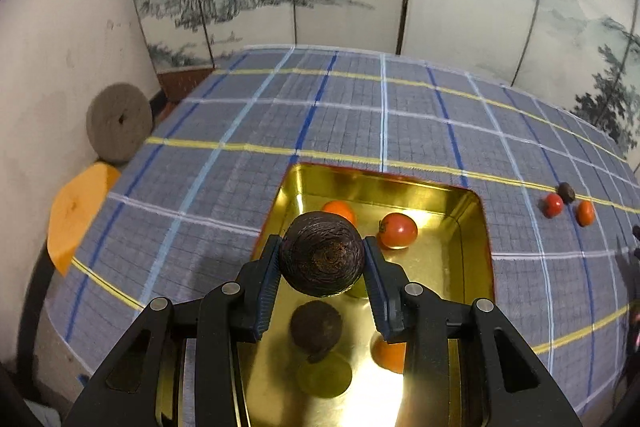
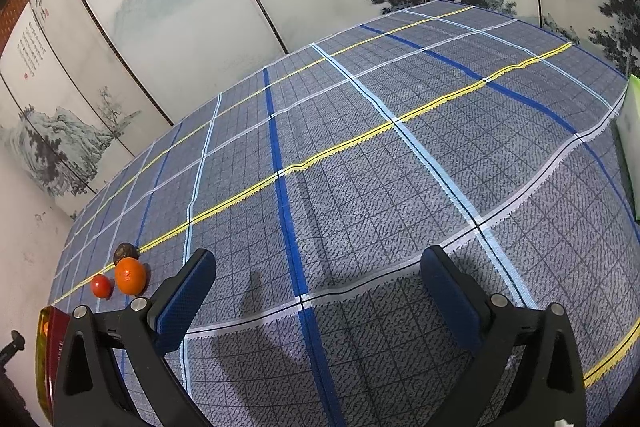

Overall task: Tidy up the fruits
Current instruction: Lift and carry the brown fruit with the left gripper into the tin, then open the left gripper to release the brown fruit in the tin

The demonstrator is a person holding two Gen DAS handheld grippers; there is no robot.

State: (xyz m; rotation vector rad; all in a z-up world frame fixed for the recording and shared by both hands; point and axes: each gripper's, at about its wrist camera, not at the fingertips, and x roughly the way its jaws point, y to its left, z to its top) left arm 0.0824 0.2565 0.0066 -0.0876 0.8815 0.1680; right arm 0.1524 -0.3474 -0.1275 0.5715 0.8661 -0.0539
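The left gripper [image 1: 323,267] holds a dark wrinkled fruit [image 1: 322,254] between its pads, above the gold tin [image 1: 474,227]. I judge the step is placing: next the jaws must lower and open so the fruit drops gently inside. The tin already contains a red tomato [image 1: 398,230] at 1 o'clock from the held fruit, an orange fruit [image 1: 340,209] behind it, and reflections (hard to separate from real fruits). Three fruits [image 1: 566,203] wait on the cloth at 3 o'clock. The right gripper [image 2: 318,291] is wide and empty.
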